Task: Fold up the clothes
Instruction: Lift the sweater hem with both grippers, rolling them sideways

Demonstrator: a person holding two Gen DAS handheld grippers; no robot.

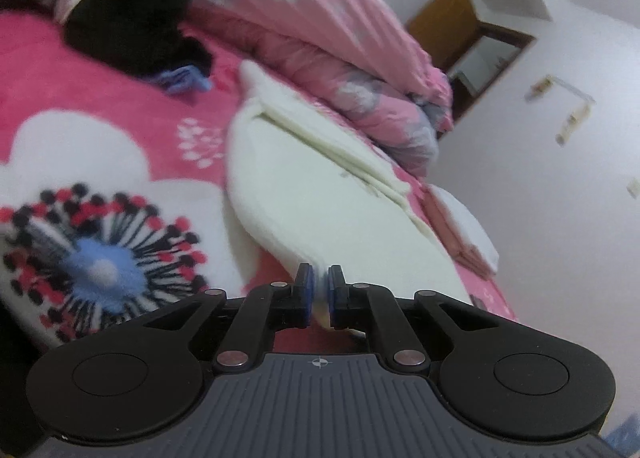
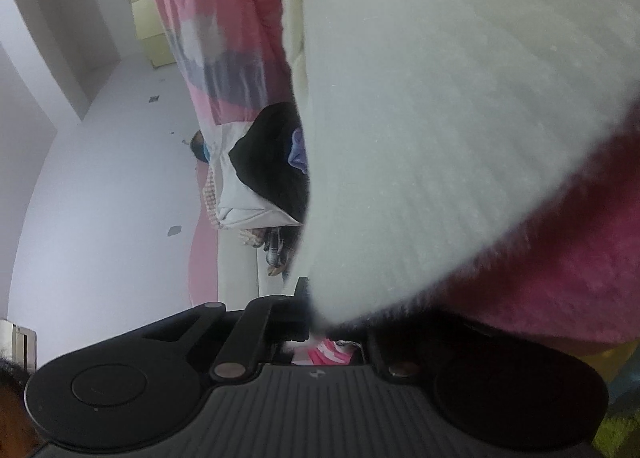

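A cream-white fleece garment (image 1: 320, 186) lies partly folded on the pink flowered bed cover (image 1: 80, 70). My left gripper (image 1: 319, 290) is shut on the garment's near edge, the cloth pinched between the blue pads. In the right wrist view the same white garment (image 2: 440, 118) fills most of the frame, hanging close over the camera. My right gripper (image 2: 320, 310) is shut on its edge; the left finger (image 2: 301, 290) shows and the right finger is hidden under the cloth and a dark pink fabric (image 2: 560, 258).
A black garment (image 1: 128, 18) and a blue cloth (image 1: 182, 78) lie at the far side of the bed. A pink striped quilt (image 1: 340, 38) is heaped along the wall side. Folded pink and white items (image 1: 460, 230) sit near the bed's edge. White walls surround.
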